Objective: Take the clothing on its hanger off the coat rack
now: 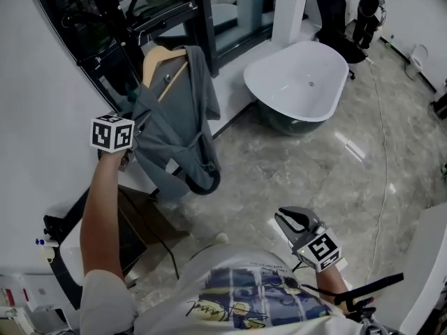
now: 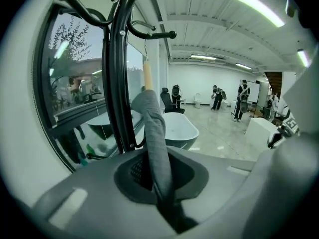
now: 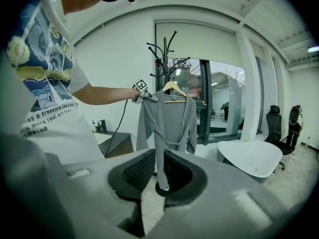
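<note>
A grey robe-like garment (image 1: 178,131) hangs on a wooden hanger (image 1: 157,58) from the black coat rack (image 1: 129,30) beside the window. My left gripper (image 1: 136,121) is raised to the garment's left shoulder, shut on a fold of the grey fabric (image 2: 155,133) that runs up between its pads to the hanger (image 2: 147,76) and rack pole (image 2: 117,83). My right gripper (image 1: 283,218) hangs low by the person's waist, away from the rack, its jaws a narrow gap apart with nothing in them. In the right gripper view (image 3: 158,176) it faces the whole garment (image 3: 167,118) and the left gripper (image 3: 147,96).
A white bathtub (image 1: 300,79) stands right of the rack on the marble floor. A dark low cabinet (image 1: 140,229) sits below the garment by the wall. Black office chairs (image 1: 342,19) stand at the back. A black window frame (image 1: 202,19) runs behind the rack.
</note>
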Tool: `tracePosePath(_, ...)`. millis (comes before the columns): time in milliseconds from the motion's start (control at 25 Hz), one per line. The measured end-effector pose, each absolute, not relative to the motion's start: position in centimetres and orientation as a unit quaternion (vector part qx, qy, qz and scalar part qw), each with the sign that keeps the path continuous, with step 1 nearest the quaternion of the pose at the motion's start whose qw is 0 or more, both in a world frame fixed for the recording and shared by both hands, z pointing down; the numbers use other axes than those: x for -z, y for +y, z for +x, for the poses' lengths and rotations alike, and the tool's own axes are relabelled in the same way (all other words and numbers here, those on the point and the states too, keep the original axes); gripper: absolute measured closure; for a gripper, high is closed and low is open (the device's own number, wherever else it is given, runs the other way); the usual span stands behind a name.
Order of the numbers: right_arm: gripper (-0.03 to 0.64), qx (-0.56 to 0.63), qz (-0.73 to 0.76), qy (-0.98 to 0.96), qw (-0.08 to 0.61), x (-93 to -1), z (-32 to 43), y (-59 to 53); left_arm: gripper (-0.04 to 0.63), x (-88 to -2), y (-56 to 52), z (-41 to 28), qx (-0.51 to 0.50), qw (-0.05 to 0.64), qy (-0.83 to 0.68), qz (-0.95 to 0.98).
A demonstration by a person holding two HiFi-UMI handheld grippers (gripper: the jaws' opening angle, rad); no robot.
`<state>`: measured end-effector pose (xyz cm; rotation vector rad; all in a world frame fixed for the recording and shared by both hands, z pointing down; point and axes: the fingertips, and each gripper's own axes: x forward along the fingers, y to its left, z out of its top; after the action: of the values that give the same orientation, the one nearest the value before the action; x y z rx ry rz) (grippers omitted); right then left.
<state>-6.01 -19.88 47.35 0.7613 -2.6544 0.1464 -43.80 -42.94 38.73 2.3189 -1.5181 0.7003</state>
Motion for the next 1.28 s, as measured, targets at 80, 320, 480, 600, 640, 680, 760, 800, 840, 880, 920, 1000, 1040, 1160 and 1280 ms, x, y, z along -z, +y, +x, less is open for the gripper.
tracePosePath(80, 0.561, -0.054, 0.277, -0.941, 0.187, -47.1, -6.1, -19.9, 0.580, -38.7, -42.9, -43.7, -0.240, 0.139, -0.525, 0.805)
tracePosePath(320, 0.561, -0.062, 0.292, -0.936, 0.188, -47.7, -5.7, -19.6, 0.589, -37.9, -42.7, -44.1, -0.215, 0.146, -0.535, 0.804)
tracePosePath(480, 0.561, -0.069, 0.299, -0.933, 0.189, -48.2, -4.8, -18.7, 0.588, -36.7, -42.4, -43.3, -0.208, 0.138, -0.537, 0.806)
tracePosePath(600, 0.561, -0.067, 0.305, -0.930, 0.192, -48.1, -3.9, -18.6, 0.589, -35.4, -42.8, -42.3, -0.205, 0.128, -0.534, 0.810)
tracePosePath(640, 0.561, -0.067, 0.306, -0.930, 0.192, -48.0, -3.6, -18.5, 0.588, -35.0, -42.8, -41.9, -0.206, 0.124, -0.532, 0.812)
tracePosePath(680, 0.561, -0.067, 0.306, -0.930, 0.191, -47.9, -3.4, -18.3, 0.589, -34.6, -42.9, -41.5, -0.207, 0.120, -0.529, 0.814)
tracePosePath(760, 0.561, -0.069, 0.309, -0.930, 0.184, -48.2, -2.7, -17.8, 0.589, -34.1, -42.8, -40.4, -0.212, 0.114, -0.522, 0.818)
tracePosePath(800, 0.561, -0.069, 0.311, -0.930, 0.182, -48.3, -2.3, -17.6, 0.588, -33.9, -42.7, -39.8, -0.214, 0.111, -0.519, 0.820)
tracePosePath(840, 0.561, -0.069, 0.312, -0.930, 0.182, -48.3, -2.0, -17.4, 0.588, -33.8, -42.6, -39.1, -0.215, 0.109, -0.516, 0.822)
tracePosePath(880, 0.561, -0.068, 0.313, -0.930, 0.182, -48.3, -1.5, -17.2, 0.588, -33.7, -42.5, -38.5, -0.215, 0.107, -0.513, 0.824)
tracePosePath(920, 0.561, -0.067, 0.316, -0.929, 0.181, -48.4, -1.0, -17.0, 0.588, -33.7, -42.3, -37.8, -0.214, 0.106, -0.511, 0.826)
tracePosePath(1000, 0.561, -0.067, 0.321, -0.927, 0.181, -48.4, 0.2, -16.5, 0.588, -33.7, -41.7, -36.4, -0.212, 0.105, -0.509, 0.828)
tracePosePath(1040, 0.561, -0.068, 0.320, -0.927, 0.182, -48.2, 0.7, -16.1, 0.588, -33.6, -41.2, -35.6, -0.211, 0.104, -0.507, 0.829)
tracePosePath(1160, 0.561, -0.071, 0.321, -0.927, 0.180, -48.4, 2.4, -15.3, 0.588, -33.6, -39.4, -33.3, -0.208, 0.101, -0.501, 0.834)
tracePosePath(1280, 0.561, -0.074, 0.313, -0.930, 0.181, -48.8, 3.8, -14.4, 0.588, -33.7, -36.8, -31.0, -0.205, 0.097, -0.497, 0.838)
